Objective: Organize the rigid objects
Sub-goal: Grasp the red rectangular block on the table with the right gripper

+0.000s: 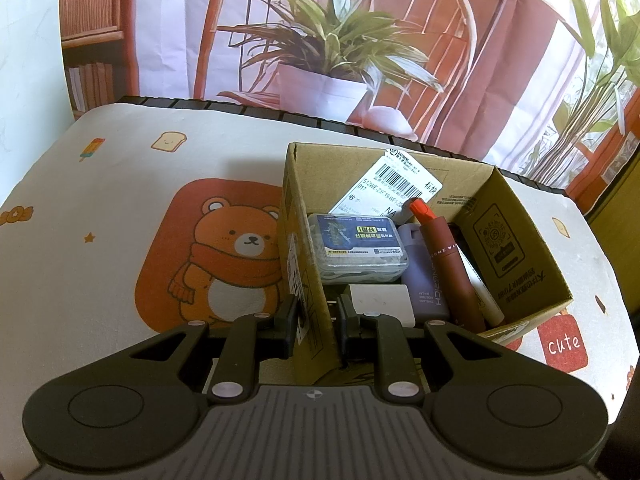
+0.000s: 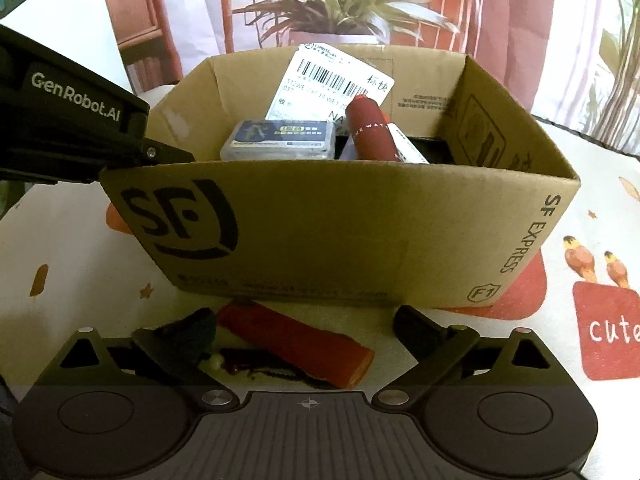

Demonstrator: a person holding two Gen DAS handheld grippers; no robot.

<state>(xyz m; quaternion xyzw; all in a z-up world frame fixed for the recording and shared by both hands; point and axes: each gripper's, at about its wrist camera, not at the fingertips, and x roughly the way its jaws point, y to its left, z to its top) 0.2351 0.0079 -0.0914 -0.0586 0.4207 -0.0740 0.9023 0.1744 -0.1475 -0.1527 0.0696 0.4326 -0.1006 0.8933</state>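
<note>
An open cardboard SF Express box (image 1: 304, 200) (image 2: 360, 232) stands on the table. Inside lie a clear plastic case with a blue label (image 1: 356, 248) (image 2: 280, 140), a dark red tube (image 1: 448, 264) (image 2: 370, 132), a purple bottle (image 1: 424, 280) and a white block (image 1: 384, 300). My left gripper (image 1: 316, 320) is shut on the box's left wall, one finger inside and one outside; it shows at the left of the right wrist view (image 2: 120, 152). My right gripper (image 2: 308, 340) is open and low on the table in front of the box, with a red tube (image 2: 296, 340) lying between its fingers.
The table carries a white cloth with a bear print (image 1: 236, 260) and a red "cute" patch (image 2: 608, 332). A dark beaded cord (image 2: 276, 368) lies beside the red tube. A printed backdrop with a plant (image 1: 332, 48) hangs behind the table.
</note>
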